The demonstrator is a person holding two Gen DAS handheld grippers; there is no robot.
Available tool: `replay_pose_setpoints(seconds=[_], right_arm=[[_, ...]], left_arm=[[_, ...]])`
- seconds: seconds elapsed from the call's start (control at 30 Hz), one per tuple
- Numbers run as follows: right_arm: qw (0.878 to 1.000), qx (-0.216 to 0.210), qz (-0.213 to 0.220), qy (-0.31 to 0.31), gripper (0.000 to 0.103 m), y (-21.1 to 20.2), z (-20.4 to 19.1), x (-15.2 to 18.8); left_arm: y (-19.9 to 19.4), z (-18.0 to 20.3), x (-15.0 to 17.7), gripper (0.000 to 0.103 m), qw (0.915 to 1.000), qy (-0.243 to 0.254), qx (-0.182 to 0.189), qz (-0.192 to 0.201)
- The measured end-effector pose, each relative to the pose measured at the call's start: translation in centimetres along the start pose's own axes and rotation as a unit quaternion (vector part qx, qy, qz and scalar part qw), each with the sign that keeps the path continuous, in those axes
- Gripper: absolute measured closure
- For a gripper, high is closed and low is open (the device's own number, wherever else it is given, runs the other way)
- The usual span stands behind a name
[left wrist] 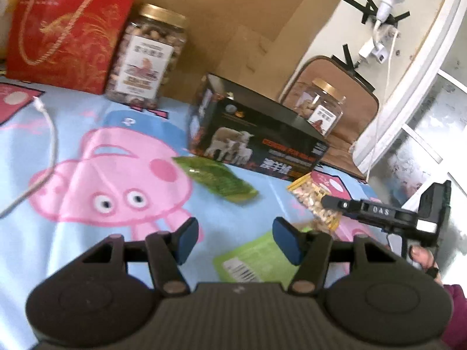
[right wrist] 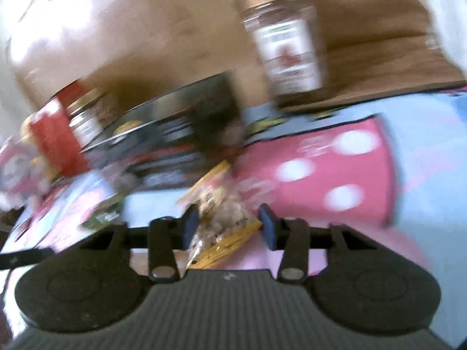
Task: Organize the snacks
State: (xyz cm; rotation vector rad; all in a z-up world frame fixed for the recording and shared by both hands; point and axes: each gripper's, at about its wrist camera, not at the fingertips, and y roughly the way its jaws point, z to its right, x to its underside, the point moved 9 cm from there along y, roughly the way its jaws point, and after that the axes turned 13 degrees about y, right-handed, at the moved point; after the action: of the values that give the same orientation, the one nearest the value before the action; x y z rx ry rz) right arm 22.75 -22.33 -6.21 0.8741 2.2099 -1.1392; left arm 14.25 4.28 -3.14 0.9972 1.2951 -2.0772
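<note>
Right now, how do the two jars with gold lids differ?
The left jar, beside the red bag, is packed full of nuts; the right jar, behind the black box, is nearly empty, with a little at the bottom. The left jar shows whole; the box hides the right jar's base. Both are clear, upright and similarly labelled.

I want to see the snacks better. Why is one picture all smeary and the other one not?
The right wrist view is smeared by motion blur: the jar and the black box streak sideways, though the nut bag between the fingers still reads. The left wrist view is sharper, so the lamb box and green packet show clearly; its fisheye lens bends the edges.
</note>
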Motion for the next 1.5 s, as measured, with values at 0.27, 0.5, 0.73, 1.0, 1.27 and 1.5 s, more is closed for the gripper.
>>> replay_pose_setpoints(seconds=[0.27, 0.5, 0.73, 1.0, 1.27, 1.5], right_arm=[[0.986, -0.101, -0.063, -0.117, 0.07, 1.3, -11.0, 7.0], [0.93, -0.11, -0.038, -0.349, 0.07, 1.6, -19.2, 11.9], [0.876, -0.142, -0.002, -0.46, 0.061, 0.6, -22.3, 14.6], [0.907, -0.151, -0.011, -0.392, 0.06, -0.7, -20.8, 14.3], [0.939, -0.139, -0.049, -0.31, 0.029, -0.3, -18.5, 13.9], [0.945, -0.144, -0.103, -0.275, 0.037, 1.0, -18.9, 14.8]], left_arm=[[-1.7, -2.2, 1.4, 0.045, 0.9994, -0.022, -0.025, 0.001], [-3.2, -4.7, 1.8, 0.036, 0.9978, -0.048, -0.044, 0.015], [-5.5, -6.5, 1.2, 0.032, 0.9952, -0.074, -0.047, 0.043], [-5.3, -5.1, 0.6, 0.031, 0.9965, -0.064, -0.025, 0.047], [-4.2, -6.5, 1.2, 0.031, 0.9963, -0.05, -0.067, 0.02], [-2.8, -5.2, 2.0, 0.04, 0.9976, -0.006, -0.069, -0.004]])
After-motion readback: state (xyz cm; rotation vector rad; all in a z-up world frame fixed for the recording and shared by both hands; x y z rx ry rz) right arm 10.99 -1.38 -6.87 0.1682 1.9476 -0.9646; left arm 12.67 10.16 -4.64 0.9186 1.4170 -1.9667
